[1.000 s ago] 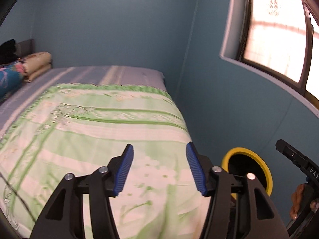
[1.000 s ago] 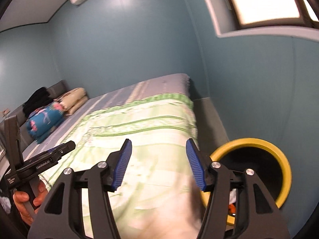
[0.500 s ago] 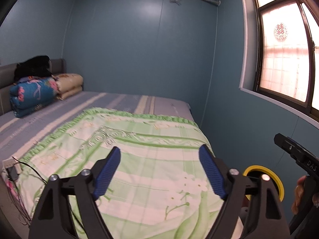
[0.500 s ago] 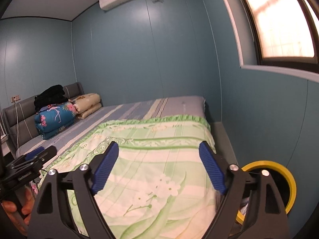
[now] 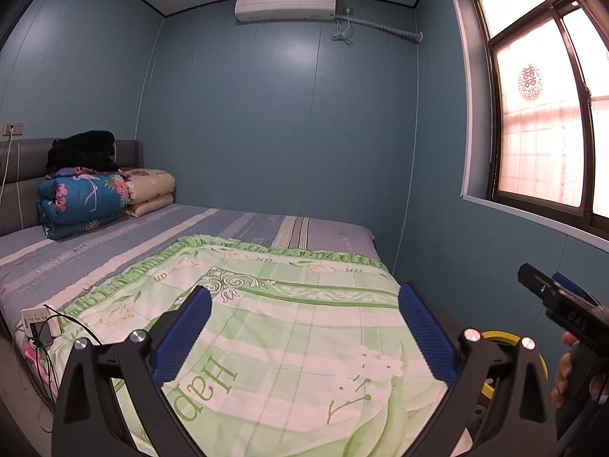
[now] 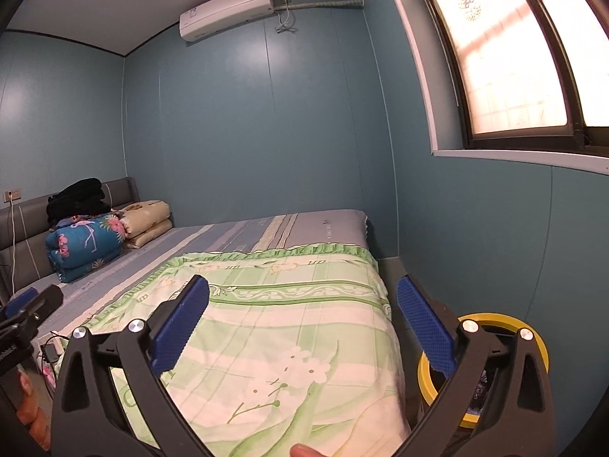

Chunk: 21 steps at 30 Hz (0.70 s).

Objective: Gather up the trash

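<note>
While we hold both grippers wide open and empty, left gripper (image 5: 304, 337) and right gripper (image 6: 302, 327) hover above one green blanket (image 6: 289, 327); one yellow-rimmed bin (image 6: 495, 320) beside the bed (image 5: 236, 224) holds what may be trash.

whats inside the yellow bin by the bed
In the right wrist view the yellow bin holds some dark, mixed scraps near its right side; the right gripper covers most of the inside.
</note>
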{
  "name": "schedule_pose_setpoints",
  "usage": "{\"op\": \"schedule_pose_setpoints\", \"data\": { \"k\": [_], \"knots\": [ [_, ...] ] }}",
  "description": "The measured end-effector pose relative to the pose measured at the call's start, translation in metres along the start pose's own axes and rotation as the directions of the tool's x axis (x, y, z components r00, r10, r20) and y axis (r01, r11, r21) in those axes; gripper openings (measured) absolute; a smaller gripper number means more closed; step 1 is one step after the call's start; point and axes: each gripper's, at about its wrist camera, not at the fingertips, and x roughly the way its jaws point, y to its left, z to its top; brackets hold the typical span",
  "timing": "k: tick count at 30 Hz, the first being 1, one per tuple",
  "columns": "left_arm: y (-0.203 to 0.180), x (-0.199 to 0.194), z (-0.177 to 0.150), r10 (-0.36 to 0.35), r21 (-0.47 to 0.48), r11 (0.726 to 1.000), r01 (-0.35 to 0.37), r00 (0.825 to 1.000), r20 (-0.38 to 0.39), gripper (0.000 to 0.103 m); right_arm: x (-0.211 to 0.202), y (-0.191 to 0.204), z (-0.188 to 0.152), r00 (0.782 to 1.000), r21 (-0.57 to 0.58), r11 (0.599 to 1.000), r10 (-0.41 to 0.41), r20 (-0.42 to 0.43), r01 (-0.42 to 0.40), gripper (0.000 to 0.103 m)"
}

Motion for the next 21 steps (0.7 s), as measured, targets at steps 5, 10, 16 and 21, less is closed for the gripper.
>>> {"op": "schedule_pose_setpoints", "data": {
  "k": [5, 10, 16, 21],
  "knots": [
    [-0.001, -0.008, -0.004, 0.011, -0.015, 1.0, -0.011, 1.0, 0.016, 0.095, -0.006, 0.004, -0.01, 1.0, -0.003, 1.0, -0.012, 0.028, 0.012, 0.095],
    [0.002, -0.007, -0.009, 0.017, -0.042, 0.999, -0.016, 1.0, 0.004, 0.095, -0.011, 0.007, -0.017, 0.999, -0.001, 1.0, 0.003, 0.051, -0.003, 0.095],
    [0.002, -0.007, -0.016, 0.018, -0.048, 0.999, -0.019, 1.0, -0.006, 0.095, -0.011, 0.007, -0.025, 0.999, 0.012, 1.0, 0.008, 0.041, -0.009, 0.095],
    [0.001, -0.004, -0.019, 0.018, -0.045, 0.999, -0.019, 1.0, -0.019, 0.095, -0.007, 0.003, -0.028, 1.0, 0.027, 1.0, 0.0, 0.023, 0.0, 0.095]
  ]
}}
